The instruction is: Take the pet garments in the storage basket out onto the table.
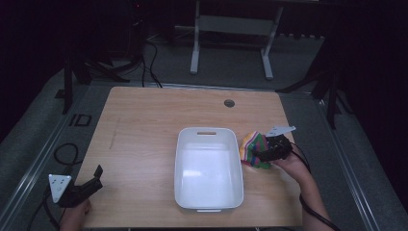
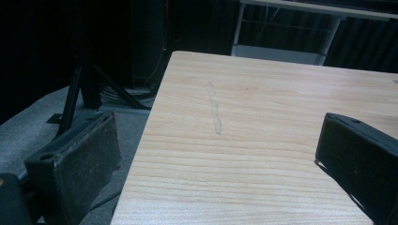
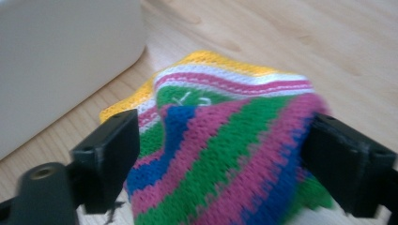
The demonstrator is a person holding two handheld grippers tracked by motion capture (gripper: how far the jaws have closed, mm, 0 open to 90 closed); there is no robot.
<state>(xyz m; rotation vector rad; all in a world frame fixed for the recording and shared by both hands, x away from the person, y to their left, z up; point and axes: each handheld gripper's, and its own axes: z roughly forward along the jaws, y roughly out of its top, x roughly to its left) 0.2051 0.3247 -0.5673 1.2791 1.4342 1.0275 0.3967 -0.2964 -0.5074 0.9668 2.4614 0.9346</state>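
Right jaws: the right gripper [image 3: 220, 159] is straddling a bunched striped knit cloth [image 3: 225, 136], both pads pressing its sides; it seems to be gripping a raised fold.
Cloth position: lying on the tabletop [image 1: 144, 125], just beside the right wall of the white plastic tub [image 1: 208, 168].
Likely move: judging by this, a short leftward lift over the rim.
Left jaws: the left gripper [image 1: 82, 190] is gaping wide, empty, at the tabletop's near left corner, well apart.
Room: the tub's inside is looking bare.

High view looks down, facing twelve o'clock; both gripper views sit close, sharing its light wooden table [image 1: 144, 144].
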